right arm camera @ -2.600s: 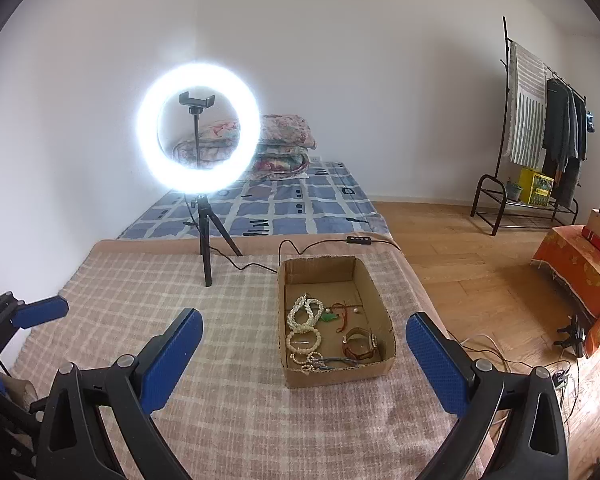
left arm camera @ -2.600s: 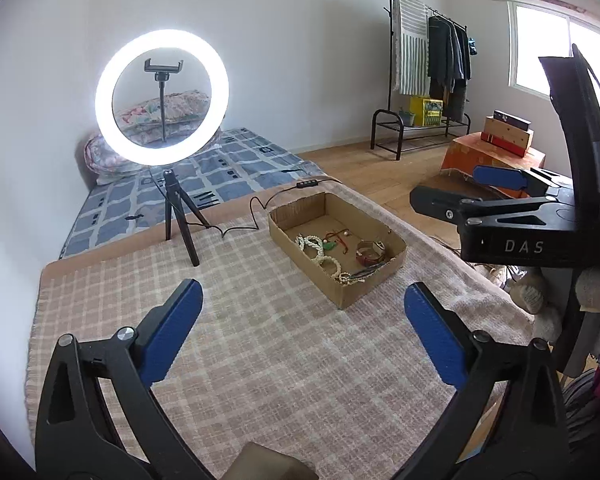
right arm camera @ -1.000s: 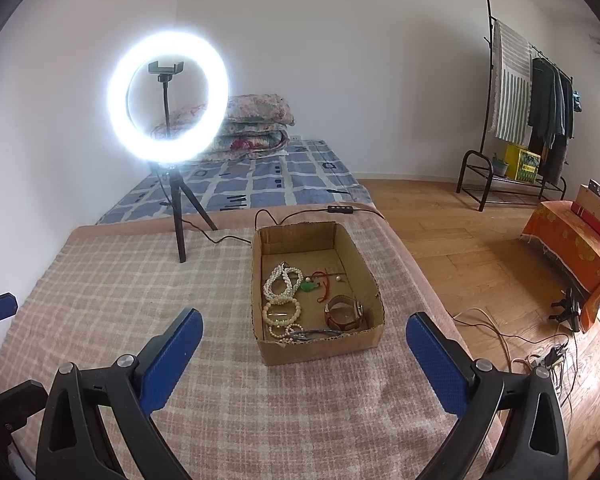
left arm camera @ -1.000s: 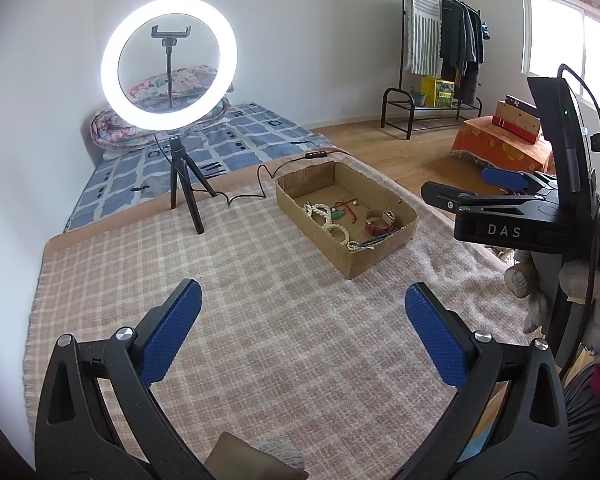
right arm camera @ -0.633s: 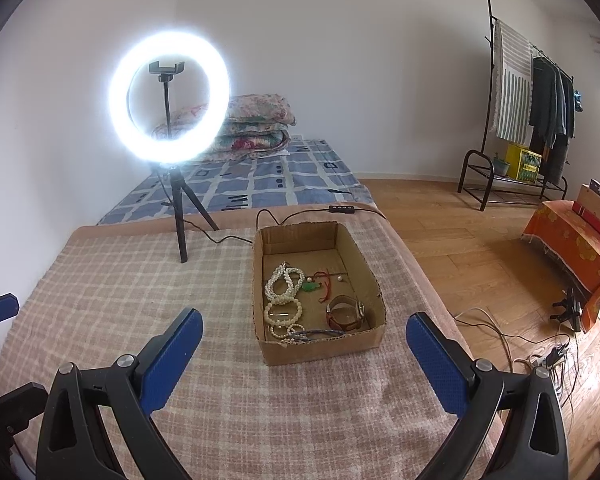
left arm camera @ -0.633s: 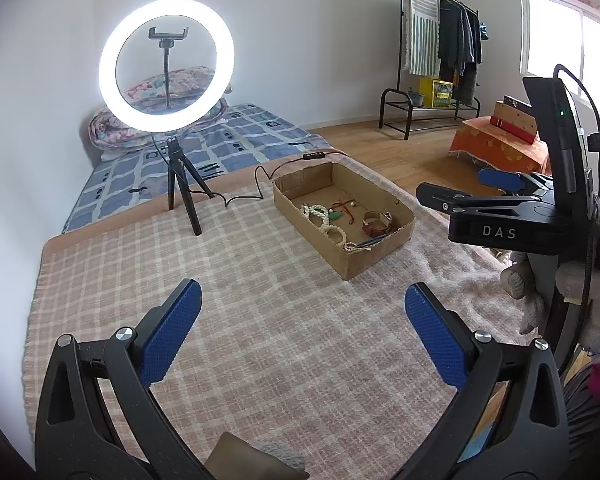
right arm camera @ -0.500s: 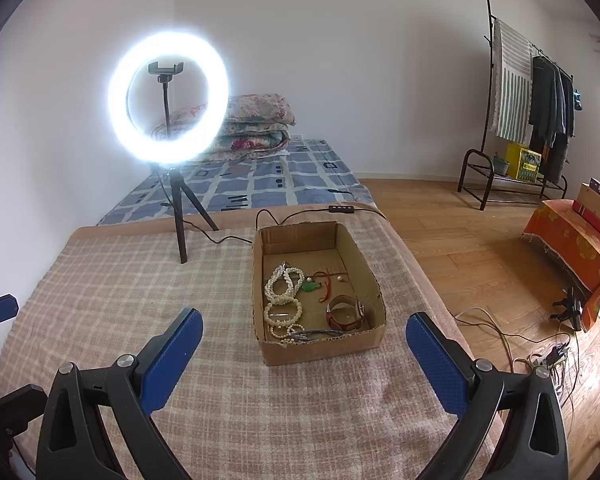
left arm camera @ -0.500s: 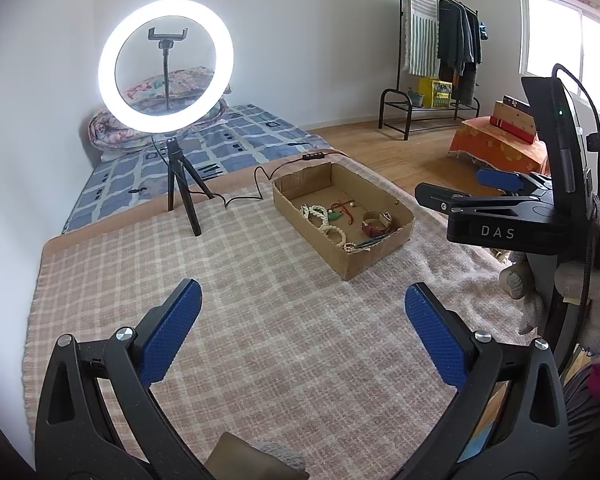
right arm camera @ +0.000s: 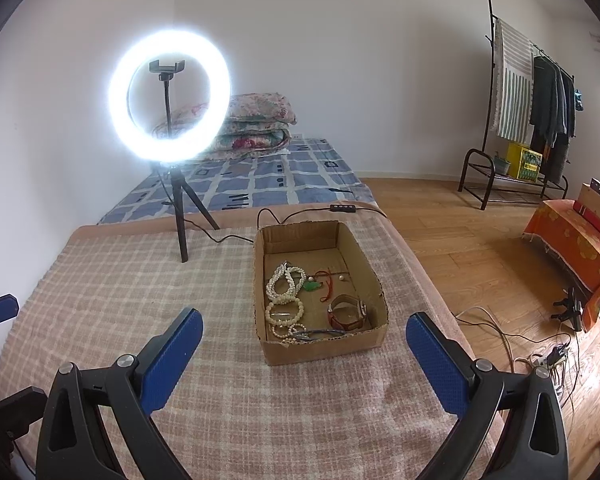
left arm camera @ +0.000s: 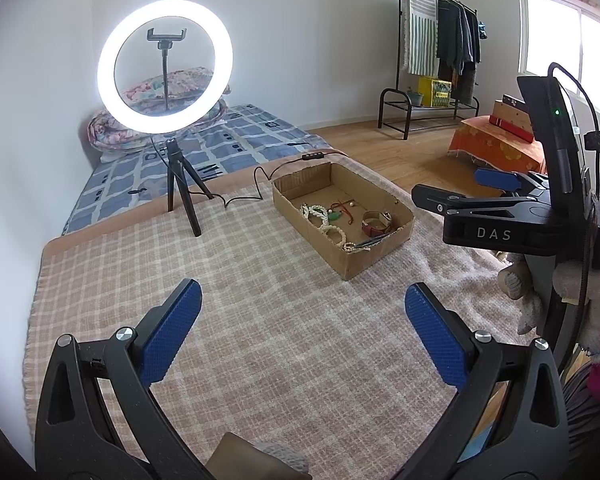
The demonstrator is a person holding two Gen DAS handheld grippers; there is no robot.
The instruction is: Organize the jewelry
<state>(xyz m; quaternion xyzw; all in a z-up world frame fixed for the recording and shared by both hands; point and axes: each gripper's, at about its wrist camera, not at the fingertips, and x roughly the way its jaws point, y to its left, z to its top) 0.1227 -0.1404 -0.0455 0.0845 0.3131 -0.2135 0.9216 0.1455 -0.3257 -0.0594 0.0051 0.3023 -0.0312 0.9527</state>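
the jewelry is seen heaped in the cardboard box; the left gripper and right gripper are held agape, empty; bead strands are judged light, limp, tangle-prone, best pinched at one loop.

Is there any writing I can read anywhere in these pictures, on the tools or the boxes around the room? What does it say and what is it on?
"DAS": white letters on the black body of the right gripper, seen from the left wrist camera.
Yellow crate under the clothes rack: it has markings, too small to read.
Boxes on the orange-covered stand: print too blurred to read.
Cardboard box with the jewelry: no writing visible.
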